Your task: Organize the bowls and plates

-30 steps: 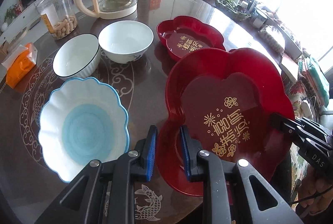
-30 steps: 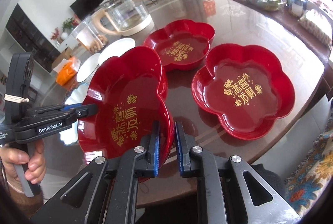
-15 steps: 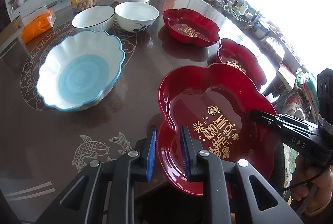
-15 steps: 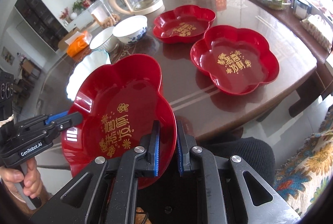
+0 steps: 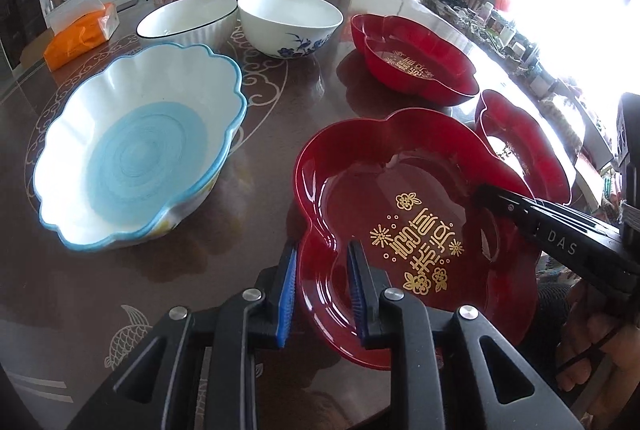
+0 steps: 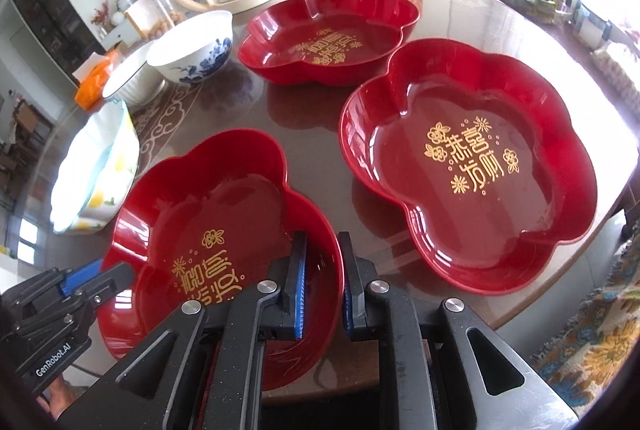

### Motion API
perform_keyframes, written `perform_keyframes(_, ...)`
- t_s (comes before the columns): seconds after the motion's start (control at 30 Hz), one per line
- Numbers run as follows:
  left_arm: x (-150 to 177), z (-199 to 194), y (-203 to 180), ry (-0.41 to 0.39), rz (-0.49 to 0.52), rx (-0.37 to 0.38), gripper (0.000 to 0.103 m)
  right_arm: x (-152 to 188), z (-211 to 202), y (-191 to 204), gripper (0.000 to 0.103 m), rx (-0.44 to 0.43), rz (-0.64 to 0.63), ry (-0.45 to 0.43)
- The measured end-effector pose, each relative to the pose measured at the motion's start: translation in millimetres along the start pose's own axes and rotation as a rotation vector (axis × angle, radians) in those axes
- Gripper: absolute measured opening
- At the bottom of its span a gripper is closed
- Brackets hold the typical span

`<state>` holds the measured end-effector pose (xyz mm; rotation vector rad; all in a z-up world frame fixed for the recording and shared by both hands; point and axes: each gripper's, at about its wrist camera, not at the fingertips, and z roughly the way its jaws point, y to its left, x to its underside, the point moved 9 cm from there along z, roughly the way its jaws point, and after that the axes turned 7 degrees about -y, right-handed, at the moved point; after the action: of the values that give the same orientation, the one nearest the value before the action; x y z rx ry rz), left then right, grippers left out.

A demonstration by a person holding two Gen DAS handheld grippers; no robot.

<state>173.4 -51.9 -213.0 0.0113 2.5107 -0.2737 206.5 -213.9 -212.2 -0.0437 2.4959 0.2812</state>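
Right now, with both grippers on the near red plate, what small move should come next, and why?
Probably let go. The near red plate looks set down at the table edge. The left gripper is already opening around its rim; the right gripper grips the opposite rim. Then it could go onto the larger red plate.

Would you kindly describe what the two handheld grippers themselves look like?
Both the left gripper and right gripper are black angular plastic frames with silver rivets and blue ribbed pads on the jaws. One side reads "DAS", another "GenRobot.AI".
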Motion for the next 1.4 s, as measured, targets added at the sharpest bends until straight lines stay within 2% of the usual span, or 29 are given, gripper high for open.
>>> perform_keyframes(0.07,-2.9,-3.5,1.0,-0.015,-0.021,0.015,0.038,-4.0,0.7,4.3,0.028,-0.016,0.004,-0.014)
perform_keyframes(0.1,-4.6,-7.3,1.8,-0.027,-0.029,0.012,0.054,-5.0,-0.6,7.4,0.034,-0.027,0.01,-0.028)
perform_keyframes(0.13,-7.3,-13.2,3.8,-0.051,-0.037,0.005,0.068,-5.1,-3.3,9.5,0.051,-0.034,0.014,-0.039)
perform_keyframes(0.17,-10.6,-20.2,6.0,-0.082,-0.043,-0.005,0.073,-5.3,-6.6,11.4,0.059,-0.036,0.016,-0.053)
perform_keyframes(0.2,-14.5,-28.4,7.9,-0.115,-0.047,-0.015,0.079,-6.1,-9.6,13.4,0.06,-0.039,0.015,-0.068)
perform_keyframes(0.33,-26.6,-64.3,5.4,-0.205,-0.026,-0.02,0.08,-12.4,-38.0,20.7,0.06,-0.026,0.01,-0.149)
perform_keyframes(0.4,-31.8,-86.7,0.6,-0.273,0.018,-0.044,0.082,-19.0,-69.9,28.4,0.062,-0.006,-0.015,-0.253)
perform_keyframes(0.43,-32.7,-98.1,-2.6,-0.305,0.038,-0.054,0.084,-21.4,-88.1,32.2,0.066,0.015,-0.034,-0.313)
perform_keyframes(0.5,-32.4,-118.8,-10.2,-0.36,0.07,-0.058,0.089,-23.6,-127.9,37.2,0.069,0.085,-0.065,-0.446)
perform_keyframes(0.57,-30.3,-135.7,-20.2,-0.402,0.091,-0.052,0.089,-18.1,-168.1,41.0,0.077,0.151,-0.075,-0.583)
perform_keyframes(0.67,-23.5,-153.6,-33.2,-0.439,0.107,-0.037,0.095,2.7,-216.1,43.0,0.083,0.23,-0.073,-0.754)
perform_keyframes(0.73,-18.9,-157.2,-39.2,-0.437,0.114,-0.032,0.103,15.3,-231.2,42.0,0.083,0.276,-0.075,-0.807)
perform_keyframes(0.8,-11.9,-153.6,-46.6,-0.42,0.128,-0.032,0.103,24.2,-236.5,36.4,0.083,0.298,-0.066,-0.831)
perform_keyframes(0.93,-2.3,-138.8,-54.4,-0.362,0.164,-0.029,0.103,33.9,-226.6,20.8,0.083,0.339,-0.043,-0.799)
perform_keyframes(1.03,-1.7,-143.5,-51.5,-0.382,0.159,-0.044,0.103,38.3,-216.3,8.0,0.083,0.384,-0.026,-0.765)
perform_keyframes(1.17,-4.0,-145.8,-41.7,-0.402,0.152,-0.075,0.103,48.9,-210.2,-6.6,0.083,0.396,0.022,-0.743)
perform_keyframes(1.4,-1.6,-132.4,-37.3,-0.352,0.091,-0.043,0.103,54.3,-202.7,-10.8,0.083,0.447,-0.01,-0.725)
